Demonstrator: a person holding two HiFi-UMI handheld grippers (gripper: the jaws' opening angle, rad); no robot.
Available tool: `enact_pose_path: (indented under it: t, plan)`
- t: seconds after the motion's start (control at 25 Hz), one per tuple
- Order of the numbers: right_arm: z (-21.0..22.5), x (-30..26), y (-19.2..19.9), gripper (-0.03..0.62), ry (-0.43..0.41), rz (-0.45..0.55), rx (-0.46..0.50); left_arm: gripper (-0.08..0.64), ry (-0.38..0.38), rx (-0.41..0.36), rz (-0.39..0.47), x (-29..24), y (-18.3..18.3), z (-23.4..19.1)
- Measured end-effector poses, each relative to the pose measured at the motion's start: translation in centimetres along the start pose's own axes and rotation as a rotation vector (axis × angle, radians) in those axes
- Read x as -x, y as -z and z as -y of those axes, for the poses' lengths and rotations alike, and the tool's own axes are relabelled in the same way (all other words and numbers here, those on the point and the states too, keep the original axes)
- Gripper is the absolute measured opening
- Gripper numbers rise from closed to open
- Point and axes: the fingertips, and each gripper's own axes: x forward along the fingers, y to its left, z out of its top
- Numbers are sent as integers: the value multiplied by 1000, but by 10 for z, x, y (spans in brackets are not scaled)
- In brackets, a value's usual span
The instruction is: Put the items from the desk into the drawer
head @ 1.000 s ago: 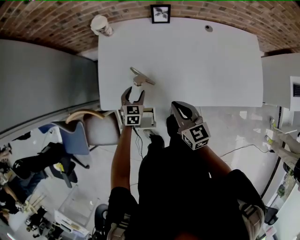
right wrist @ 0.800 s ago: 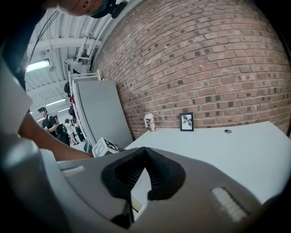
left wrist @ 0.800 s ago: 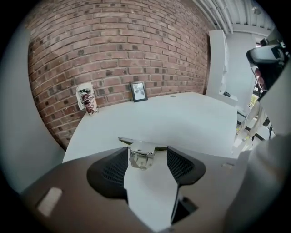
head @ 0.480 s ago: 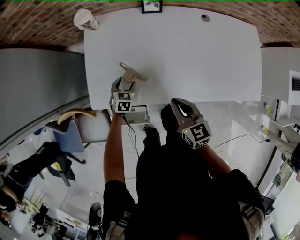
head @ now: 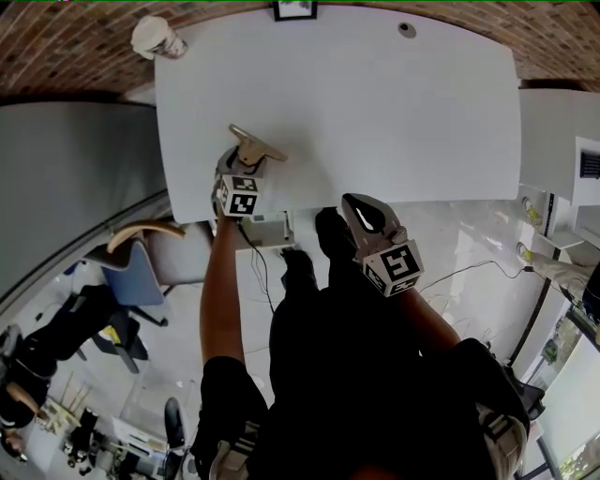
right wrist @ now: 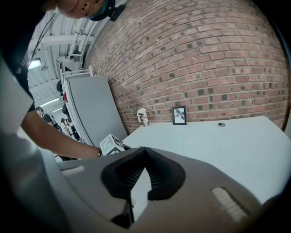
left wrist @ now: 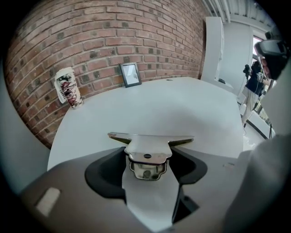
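- Two things sit at the far left. A white paper cup with a printed sleeve (head: pixel 153 37) stands on the back left corner of the big white desk (head: pixel 394 122), right by the brick wall (head: pixel 66 42) and well away from the action.
- Next over, the left gripper (head: pixel 242 167) tips down over the desk's front left part. A silver T-shaped metal piece (left wrist: pixel 150 144) sits between its jaws.
- Those jaws have just been opening and stand wide, with the pads not pressing on the metal. My guess is they're wide so they clear the crossbar before clamping.
- So the metal piece is lying on the desk, not in the drawer.
- Just under the desk's near edge is a small white box-like unit (head: pixel 270 228). Might be the drawer, can't tell.
- At the middle of the back edge, a small black-framed picture (head: pixel 293 9) stands against the wall.
- Over on the right, the right gripper (head: pixel 359 211) hangs off the near edge, clenched on nothing. It's probably parked there to stay out of the way.
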Motion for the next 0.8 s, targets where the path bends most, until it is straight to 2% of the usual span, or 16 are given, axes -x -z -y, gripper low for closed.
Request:
enact_pose_path:
  t: [0.36, 0.6, 0.8]
  plan:
    - [4, 2, 4, 5, 12, -8, -2, 307, 30, -25, -14, -5, 1, 1]
    - [1, 5, 2, 5, 9, 0, 13, 305, -3, 25, -8, 1, 5, 0]
    - [-7, 10, 2, 5, 1, 4, 28, 305, -30, 109, 42, 21, 5, 1]
